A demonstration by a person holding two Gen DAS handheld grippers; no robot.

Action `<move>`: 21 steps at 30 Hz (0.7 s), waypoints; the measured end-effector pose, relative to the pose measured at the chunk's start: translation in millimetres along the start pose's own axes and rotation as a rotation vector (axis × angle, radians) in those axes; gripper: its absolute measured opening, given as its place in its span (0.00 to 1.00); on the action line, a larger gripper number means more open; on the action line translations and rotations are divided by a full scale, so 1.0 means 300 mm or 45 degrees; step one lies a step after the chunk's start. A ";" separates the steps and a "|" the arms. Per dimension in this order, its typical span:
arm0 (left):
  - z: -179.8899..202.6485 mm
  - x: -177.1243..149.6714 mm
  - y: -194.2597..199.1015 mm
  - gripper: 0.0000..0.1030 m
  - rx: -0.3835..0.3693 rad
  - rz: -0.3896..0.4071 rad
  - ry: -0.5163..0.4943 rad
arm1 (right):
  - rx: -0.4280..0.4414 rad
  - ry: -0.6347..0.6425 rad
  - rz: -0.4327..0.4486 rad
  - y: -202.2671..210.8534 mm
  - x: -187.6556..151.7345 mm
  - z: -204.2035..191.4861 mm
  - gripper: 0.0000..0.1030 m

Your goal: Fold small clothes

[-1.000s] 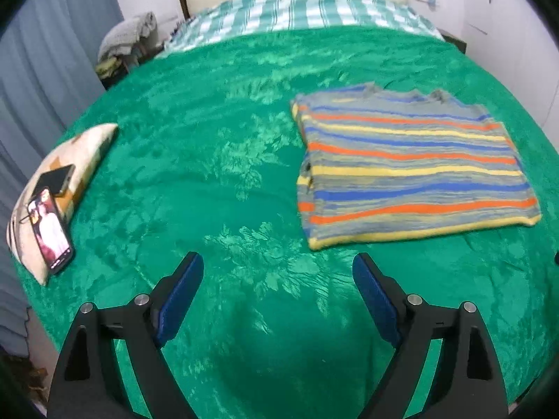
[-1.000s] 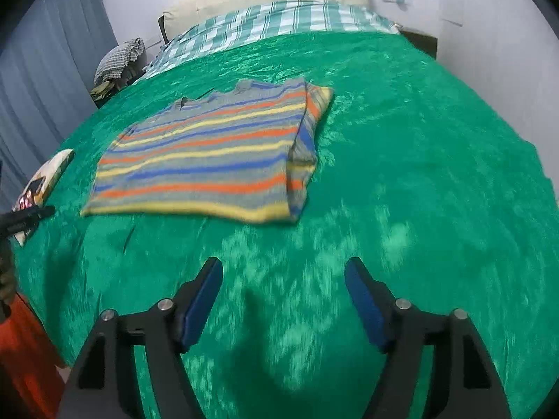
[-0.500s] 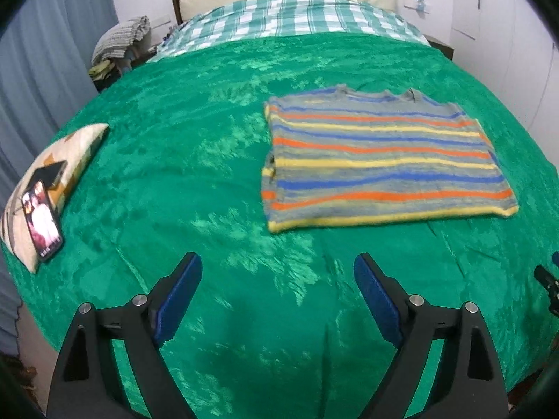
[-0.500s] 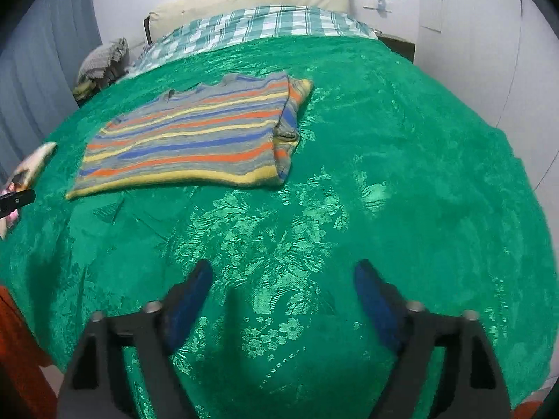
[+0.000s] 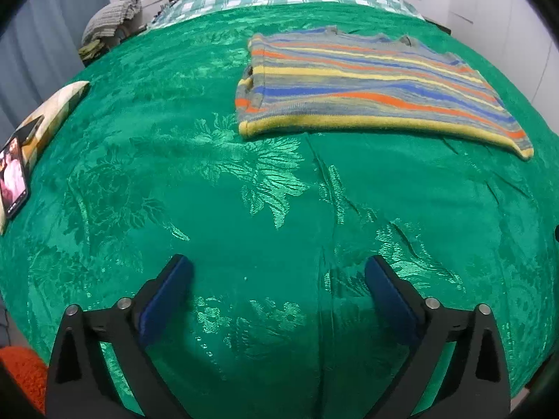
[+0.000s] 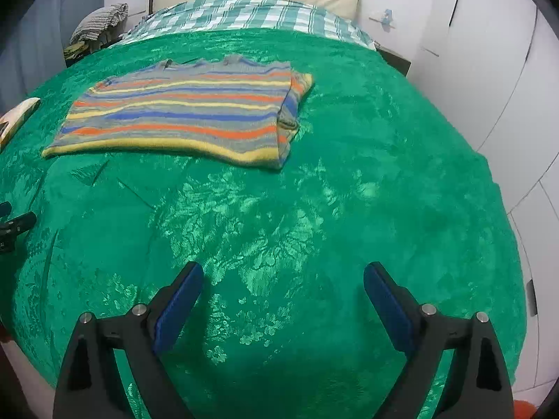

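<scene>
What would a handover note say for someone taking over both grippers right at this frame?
Left gripper: open, empty, above bare green bedspread.
Right gripper: open, empty, also over bare bedspread, short of the garment.
Striped sweater: flat on the bedspread ahead of both grippers, toward the plaid blanket. One end looks folded in, with a sleeve lying over its right edge.
Done: apparently a first fold only; the sweater is a wide rectangle.
Left: probably fold it smaller, then tidy.
Mind the phone resting on a small cushion at the left edge of the bed.
</scene>
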State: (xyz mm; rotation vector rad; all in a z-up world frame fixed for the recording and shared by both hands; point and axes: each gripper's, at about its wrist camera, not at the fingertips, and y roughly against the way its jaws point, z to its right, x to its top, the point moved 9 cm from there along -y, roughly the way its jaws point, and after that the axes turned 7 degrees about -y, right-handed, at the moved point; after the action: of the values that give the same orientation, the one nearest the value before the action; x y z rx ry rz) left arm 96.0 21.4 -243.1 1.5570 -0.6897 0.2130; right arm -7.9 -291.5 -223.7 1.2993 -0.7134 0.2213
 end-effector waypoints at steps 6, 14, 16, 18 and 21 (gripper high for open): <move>0.001 -0.015 -0.011 1.00 -0.001 0.017 -0.023 | -0.012 0.025 -0.033 -0.025 -0.024 -0.004 0.90; 0.003 -0.016 -0.015 0.99 -0.004 0.022 -0.036 | -0.021 0.026 -0.054 -0.045 -0.036 0.000 0.93; 0.004 -0.017 -0.015 0.99 -0.001 0.025 -0.038 | -0.020 0.024 -0.057 -0.049 -0.038 0.002 0.94; 0.004 -0.017 -0.015 0.99 0.000 0.028 -0.040 | -0.021 0.025 -0.057 -0.051 -0.039 0.003 0.94; 0.006 -0.018 -0.016 0.99 0.003 0.032 -0.042 | -0.024 0.027 -0.057 -0.055 -0.040 0.003 0.95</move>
State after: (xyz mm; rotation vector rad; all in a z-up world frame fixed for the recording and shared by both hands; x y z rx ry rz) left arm 93.8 21.0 -250.3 1.5574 -0.7358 0.2070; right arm -8.7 -294.1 -243.8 1.2921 -0.6663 0.1911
